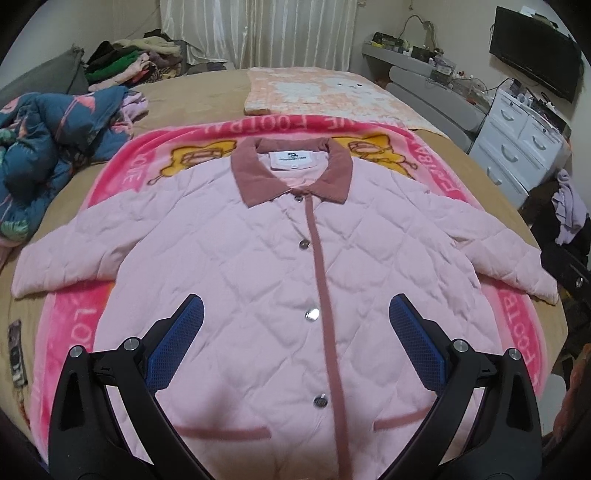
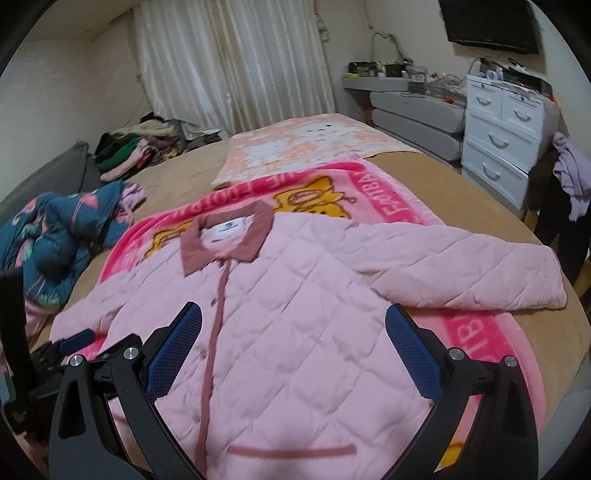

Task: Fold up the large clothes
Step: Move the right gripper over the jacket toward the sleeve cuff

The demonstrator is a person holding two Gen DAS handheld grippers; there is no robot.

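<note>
Flat, jacket (image 1: pixel 280 258) spread, both tools agape

A lived-in home bedroom — a wide bed (image 1: pixel 207 92) fills it. Behind the bed hang pale curtains (image 1: pixel 258 33); at its far left corner sits a heap of clothes (image 1: pixel 129 59); right of the bed stand white drawers (image 1: pixel 517 144) and a wall-mounted TV (image 1: pixel 535 51) — plainly domestic.

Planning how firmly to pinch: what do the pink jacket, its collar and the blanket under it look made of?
Pink jacket: matte quilted fabric, seemingly padded, given the puffy diamond stitching. Collar: darker, velvety or fine-corduroy look; unclear which. Blanket: plush fleece, with fuzzy pile and soft sheen. Snaps: shiny, probably metal.
</note>
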